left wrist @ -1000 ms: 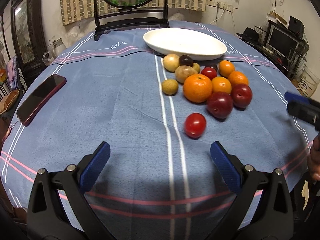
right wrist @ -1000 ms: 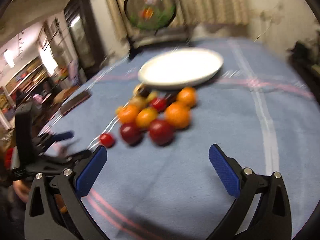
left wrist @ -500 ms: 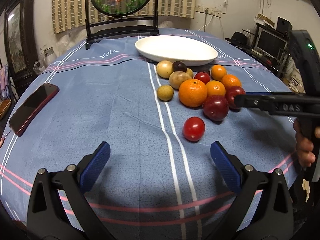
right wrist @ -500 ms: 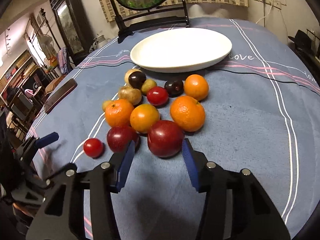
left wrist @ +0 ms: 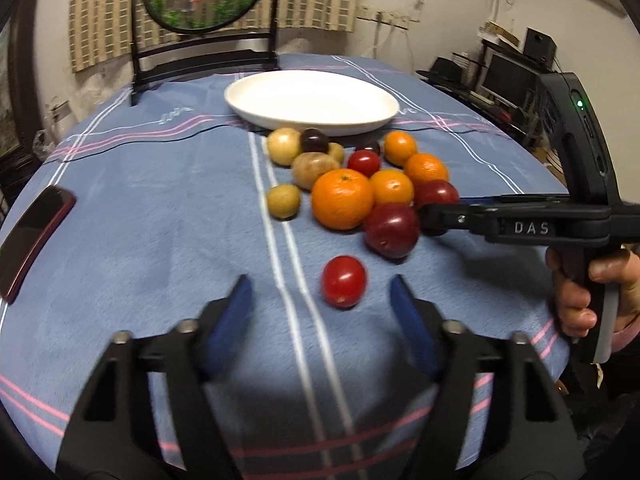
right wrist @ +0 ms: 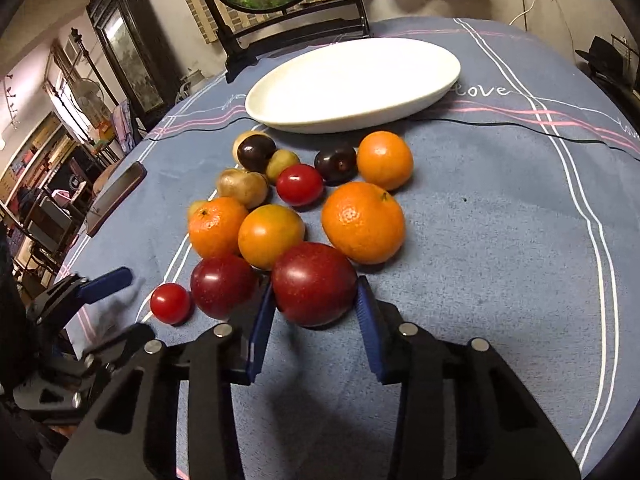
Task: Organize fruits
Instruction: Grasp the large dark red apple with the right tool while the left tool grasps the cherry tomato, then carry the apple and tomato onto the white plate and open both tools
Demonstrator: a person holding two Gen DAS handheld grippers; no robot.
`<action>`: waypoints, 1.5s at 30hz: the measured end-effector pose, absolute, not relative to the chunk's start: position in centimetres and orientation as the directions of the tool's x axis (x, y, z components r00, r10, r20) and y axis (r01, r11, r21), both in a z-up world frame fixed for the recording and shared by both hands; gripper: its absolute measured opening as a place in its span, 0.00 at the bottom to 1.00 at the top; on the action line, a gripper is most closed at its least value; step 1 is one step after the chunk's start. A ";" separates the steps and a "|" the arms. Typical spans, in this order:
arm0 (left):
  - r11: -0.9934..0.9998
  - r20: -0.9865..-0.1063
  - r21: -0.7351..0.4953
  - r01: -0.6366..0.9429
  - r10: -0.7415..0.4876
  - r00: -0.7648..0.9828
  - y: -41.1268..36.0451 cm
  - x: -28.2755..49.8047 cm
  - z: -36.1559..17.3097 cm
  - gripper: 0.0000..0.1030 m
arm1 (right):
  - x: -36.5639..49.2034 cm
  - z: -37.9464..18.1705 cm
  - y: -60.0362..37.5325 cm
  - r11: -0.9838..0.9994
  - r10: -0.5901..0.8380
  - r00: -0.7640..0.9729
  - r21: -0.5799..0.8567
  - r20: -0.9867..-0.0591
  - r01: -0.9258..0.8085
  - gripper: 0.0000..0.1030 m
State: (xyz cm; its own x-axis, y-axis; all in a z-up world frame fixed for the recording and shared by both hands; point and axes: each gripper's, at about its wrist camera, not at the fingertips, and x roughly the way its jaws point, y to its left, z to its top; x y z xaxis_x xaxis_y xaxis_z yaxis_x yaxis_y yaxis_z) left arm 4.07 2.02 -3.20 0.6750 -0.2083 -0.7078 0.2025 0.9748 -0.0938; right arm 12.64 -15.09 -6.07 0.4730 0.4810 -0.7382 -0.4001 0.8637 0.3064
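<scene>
1. Zero fruit on the white plate [right wrist: 448,76] so far — it sits bare at the far side of the blue tablecloth [right wrist: 500,248], whole job left, by my read.
2. Fruit pile lies just in front of the plate: big orange [left wrist: 343,199] w/ smaller oranges beside it, tan fruits to its left, dark plums near the plate rim.
3. Right gripper [right wrist: 316,312] — jaws closing around the nearest red plum [right wrist: 314,284]; blue pads at both its sides, looks like contact or v. close. Plum not lifted yet.
4. A 2nd red plum [right wrist: 223,286] touches the left pad's outer side; could get nudged.
5. Left gripper [left wrist: 320,312] — jaws closing too, abt half open, nothing gripped; cherry tomato [left wrist: 344,281] lies just ahead between the tips, pads clear of it.
6. Probably first picks of the task.
</scene>
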 end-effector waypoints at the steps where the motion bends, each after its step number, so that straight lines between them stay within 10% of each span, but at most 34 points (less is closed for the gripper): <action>1: 0.974 -0.712 -0.089 0.210 -0.210 0.671 1.8 4.3 -3.3 0.56 | 12.7 -6.1 -15.2 0.861 0.487 0.473 0.315 -0.734 -0.399 0.40; 6: 0.965 -0.737 -0.083 0.249 -0.228 0.637 0.8 5.2 -3.6 0.38 | 12.5 -6.1 -15.4 0.857 0.495 0.477 0.318 -0.727 -0.405 0.40; 19: 0.969 -0.779 -0.040 0.245 -0.183 0.599 -0.2 5.7 -4.7 0.26 | 12.4 -6.0 -15.9 0.843 0.520 0.470 0.340 -0.713 -0.417 0.40; 36: 0.955 -0.662 -0.142 0.262 -0.288 0.692 1.4 13.3 2.3 0.26 | 17.2 -0.2 -17.5 0.817 0.576 0.590 0.384 -0.565 -0.430 0.40; 45: 0.974 -0.747 -0.199 0.107 -0.222 0.627 1.9 27.0 0.3 0.26 | 28.7 -2.0 -13.5 0.903 0.418 0.607 0.237 -0.676 -0.358 0.39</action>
State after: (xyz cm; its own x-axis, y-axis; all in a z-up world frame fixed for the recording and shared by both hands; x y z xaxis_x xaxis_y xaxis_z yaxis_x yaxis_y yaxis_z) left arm 26.95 1.91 0.33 0.6273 -0.2216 -0.7466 0.1069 0.9741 -0.1993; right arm 28.69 -13.54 -1.99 0.6072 0.4177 -0.6759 -0.3578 0.9033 0.2369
